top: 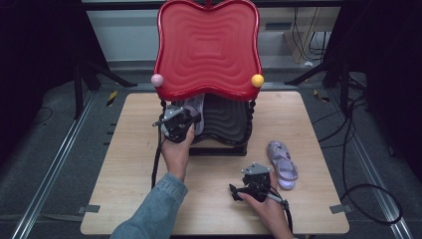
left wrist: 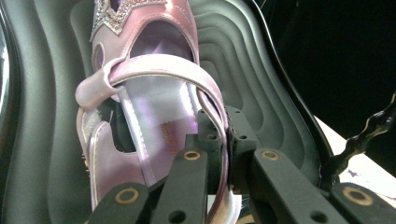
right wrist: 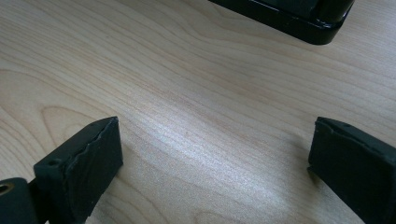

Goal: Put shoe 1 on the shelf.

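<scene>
So: tabletop (top: pixel 139 149) is a light wood board. A two-tier stand sits at the middle of its far edge, with a red wavy top tray (top: pixel 208 50) over a dark ribbed lower tray (left wrist: pixel 261 84).

One lilac sandal (left wrist: pixel 140 116) lies in the lower tray on the left side, toe pointing away from the person. Its mate, the second sandal (top: pixel 281 164), lies flat on the tabletop toward the near right corner, just beside the right hand.

Left claw (left wrist: pixel 223 149) is clamped tight on the first sandal's ankle strap (left wrist: pixel 154 70); the jaws meet with only the thin strap between them. Right claw (right wrist: pixel 210 158) rests low over bare wood near the front edge, jaws wide apart, holding nothing.

Handling, my read:
- Light shoe, glossy synthetic upper, likely slick on the pads.
- Strap is soft and floppy, so a strap grip lets the sole dangle and swing; expect the toe to drag on the tray ribs.
- Sole edge or heel counter is stiffer, better purchase for a controlled placement.
- Rhinestone trim at the toe looks snaggable, so avoid pinching there.
</scene>
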The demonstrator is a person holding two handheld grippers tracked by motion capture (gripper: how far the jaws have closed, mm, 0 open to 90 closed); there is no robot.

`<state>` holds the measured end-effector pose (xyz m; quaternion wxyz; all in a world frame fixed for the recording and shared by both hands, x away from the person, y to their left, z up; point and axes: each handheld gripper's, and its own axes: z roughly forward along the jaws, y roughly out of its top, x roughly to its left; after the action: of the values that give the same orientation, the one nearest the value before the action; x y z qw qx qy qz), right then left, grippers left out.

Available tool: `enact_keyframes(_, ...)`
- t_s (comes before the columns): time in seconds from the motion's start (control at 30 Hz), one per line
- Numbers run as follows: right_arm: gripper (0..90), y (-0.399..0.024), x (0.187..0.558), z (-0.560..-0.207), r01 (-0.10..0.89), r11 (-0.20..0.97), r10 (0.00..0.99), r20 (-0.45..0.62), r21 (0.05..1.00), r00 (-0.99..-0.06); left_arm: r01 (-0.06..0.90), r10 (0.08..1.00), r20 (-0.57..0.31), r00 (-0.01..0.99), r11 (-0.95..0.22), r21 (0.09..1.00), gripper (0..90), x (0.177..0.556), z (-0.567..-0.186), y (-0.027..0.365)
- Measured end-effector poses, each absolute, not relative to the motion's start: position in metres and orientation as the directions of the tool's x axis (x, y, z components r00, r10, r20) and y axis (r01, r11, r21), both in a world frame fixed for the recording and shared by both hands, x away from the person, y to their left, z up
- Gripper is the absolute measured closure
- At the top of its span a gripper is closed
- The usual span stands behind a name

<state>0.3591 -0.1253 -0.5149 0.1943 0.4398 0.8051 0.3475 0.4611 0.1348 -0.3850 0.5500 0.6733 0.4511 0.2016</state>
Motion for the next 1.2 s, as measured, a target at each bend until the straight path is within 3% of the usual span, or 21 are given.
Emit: enact_keyframes(1.2, 3.2, -0.126, 0.358, -0.515, 0.575, 0.370, 0.843, -0.004, 0.730, -0.538, 0.438, 0.838, -0.243, 0.489, 0.005, 0.899, 83.4, 0.474, -0.393, 0.113)
